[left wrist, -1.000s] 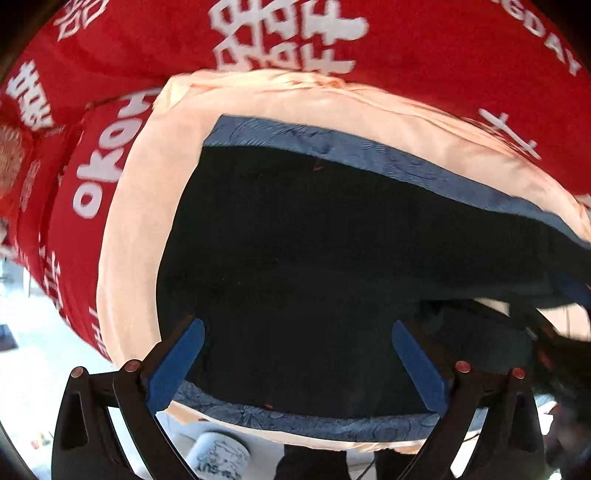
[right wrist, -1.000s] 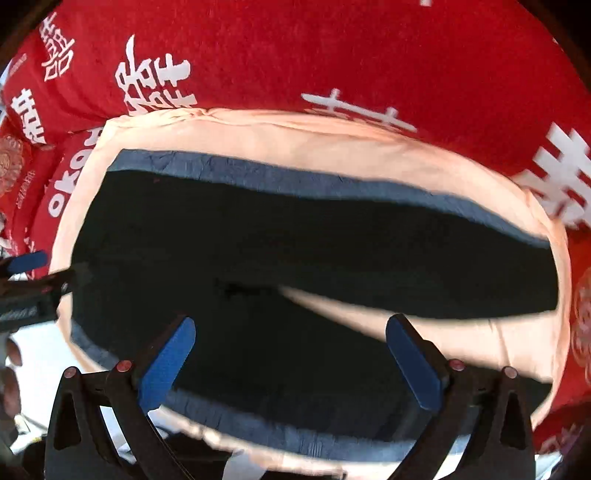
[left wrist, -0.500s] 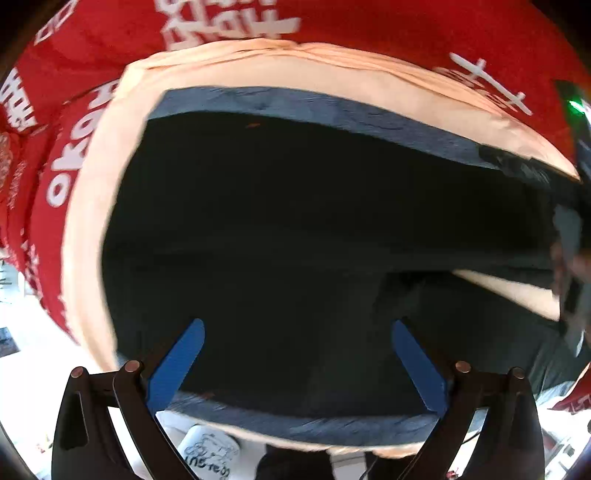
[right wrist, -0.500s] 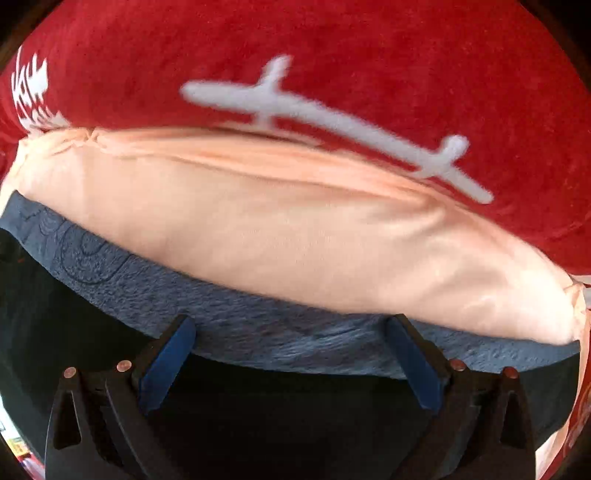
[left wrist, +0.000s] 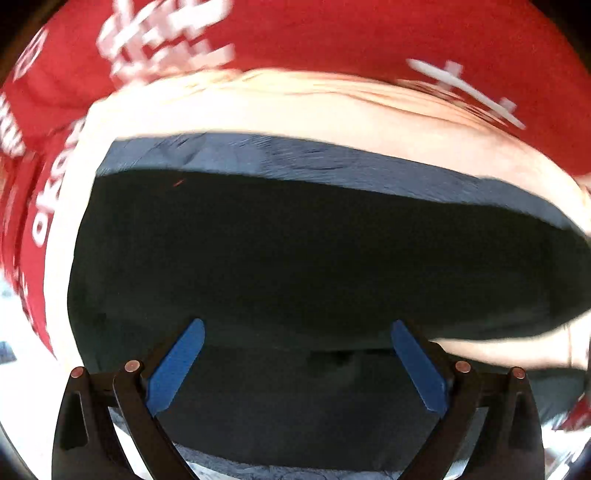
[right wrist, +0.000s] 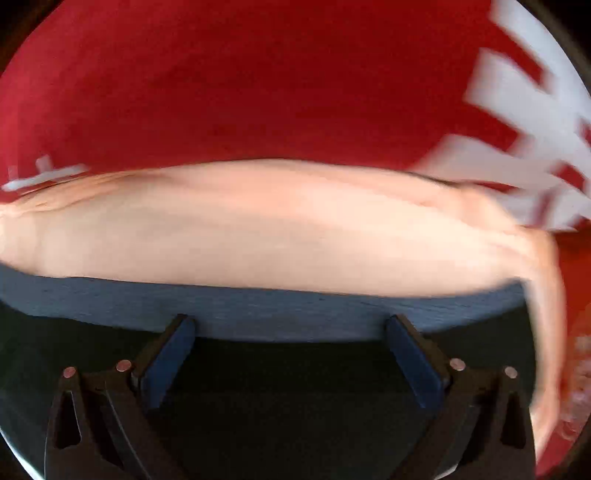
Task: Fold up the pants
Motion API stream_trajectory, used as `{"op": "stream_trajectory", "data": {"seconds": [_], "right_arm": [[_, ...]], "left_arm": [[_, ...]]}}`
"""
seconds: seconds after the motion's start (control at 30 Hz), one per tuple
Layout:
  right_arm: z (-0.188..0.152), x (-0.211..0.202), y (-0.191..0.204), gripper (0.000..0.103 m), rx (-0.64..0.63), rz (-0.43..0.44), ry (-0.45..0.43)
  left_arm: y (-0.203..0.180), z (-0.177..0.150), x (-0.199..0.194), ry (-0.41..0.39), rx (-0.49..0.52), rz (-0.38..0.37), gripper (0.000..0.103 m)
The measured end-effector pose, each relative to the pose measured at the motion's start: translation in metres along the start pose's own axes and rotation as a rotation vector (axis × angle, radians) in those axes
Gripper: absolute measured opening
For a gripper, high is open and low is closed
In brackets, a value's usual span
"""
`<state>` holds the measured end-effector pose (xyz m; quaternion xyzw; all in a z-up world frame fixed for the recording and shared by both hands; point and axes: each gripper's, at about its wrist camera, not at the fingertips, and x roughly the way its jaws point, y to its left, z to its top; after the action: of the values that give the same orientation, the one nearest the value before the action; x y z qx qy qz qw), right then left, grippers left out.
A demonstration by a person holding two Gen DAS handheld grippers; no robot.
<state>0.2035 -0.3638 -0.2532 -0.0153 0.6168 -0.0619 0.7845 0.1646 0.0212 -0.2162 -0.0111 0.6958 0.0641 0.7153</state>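
The black pants (left wrist: 295, 266) lie spread on a peach cloth (left wrist: 295, 107), with a grey-blue band (left wrist: 314, 162) along their far edge. My left gripper (left wrist: 295, 332) is open and empty, hovering over the black fabric near the crotch. In the right wrist view the pants (right wrist: 288, 387) fill the bottom and the band (right wrist: 258, 306) runs across. My right gripper (right wrist: 288, 328) is open and empty, its fingertips (right wrist: 177, 332) at the band's near edge.
A red blanket with white characters (left wrist: 332, 33) surrounds the peach cloth (right wrist: 277, 229) on the far side and the left, and it also fills the top of the right wrist view (right wrist: 258, 85). A bright floor strip shows at the left edge of the left wrist view.
My right gripper moved forward across the pants to the band at the far edge, then slid right. My left gripper swung over the black fabric. The other gripper has left the left wrist view.
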Motion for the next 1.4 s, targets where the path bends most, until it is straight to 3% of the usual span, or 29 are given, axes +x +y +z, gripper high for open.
{"op": "stream_trajectory", "data": {"seconds": [0.07, 0.13, 0.27, 0.37, 0.43, 0.53, 0.67, 0.7, 0.77, 0.8, 0.87, 1.03, 1.17, 1.27, 1.4], "right_arm": [[-0.011, -0.023, -0.003, 0.103, -0.010, 0.013, -0.038], [-0.029, -0.043, 0.021, 0.103, -0.014, 0.084, -0.050], [-0.064, -0.067, 0.123, 0.103, -0.143, 0.237, -0.068], [-0.086, -0.072, 0.191, 0.103, -0.297, 0.262, -0.068], [-0.093, -0.063, 0.199, 0.103, -0.348, 0.210, -0.051], [-0.078, -0.043, 0.120, 0.103, -0.201, 0.176, -0.024], [-0.078, -0.030, -0.031, 0.103, 0.081, -0.011, 0.072], [-0.079, -0.033, -0.050, 0.103, 0.105, -0.020, 0.090], [-0.081, -0.053, -0.065, 0.103, 0.075, -0.150, 0.098], [-0.081, -0.068, -0.060, 0.103, 0.053, -0.126, 0.069], [-0.081, -0.099, -0.031, 0.103, 0.016, -0.047, 0.030], [-0.079, -0.156, 0.125, 0.103, -0.245, 0.197, -0.049], [-0.087, -0.183, 0.216, 0.103, -0.424, 0.374, -0.066], [-0.101, -0.177, 0.264, 0.103, -0.533, 0.410, -0.086], [-0.093, -0.155, 0.280, 0.103, -0.556, 0.422, -0.049]], "left_arm": [[0.013, 0.000, 0.004, 0.014, -0.038, 0.013, 0.102], [0.023, -0.004, 0.003, 0.011, -0.048, 0.030, 0.102], [0.038, -0.012, -0.006, -0.001, -0.037, 0.045, 0.102], [0.054, -0.018, -0.011, -0.012, -0.058, 0.040, 0.102], [0.069, -0.026, -0.016, -0.016, -0.094, 0.024, 0.102], [0.088, -0.034, -0.020, -0.021, -0.127, -0.001, 0.102], [0.098, -0.040, -0.030, -0.045, -0.122, -0.010, 0.102], [0.100, -0.039, -0.033, -0.050, -0.115, -0.013, 0.102], [0.102, -0.038, -0.037, -0.056, -0.103, -0.018, 0.102], [0.103, -0.038, -0.040, -0.062, -0.099, -0.018, 0.102], [0.106, -0.033, -0.044, -0.077, -0.093, -0.020, 0.102], [0.116, -0.021, -0.045, -0.113, -0.071, -0.021, 0.102], [0.124, -0.010, -0.031, -0.118, -0.061, -0.048, 0.102], [0.128, -0.002, -0.020, -0.125, -0.049, -0.063, 0.102], [0.131, 0.008, -0.008, -0.139, -0.026, -0.076, 0.102]]}}
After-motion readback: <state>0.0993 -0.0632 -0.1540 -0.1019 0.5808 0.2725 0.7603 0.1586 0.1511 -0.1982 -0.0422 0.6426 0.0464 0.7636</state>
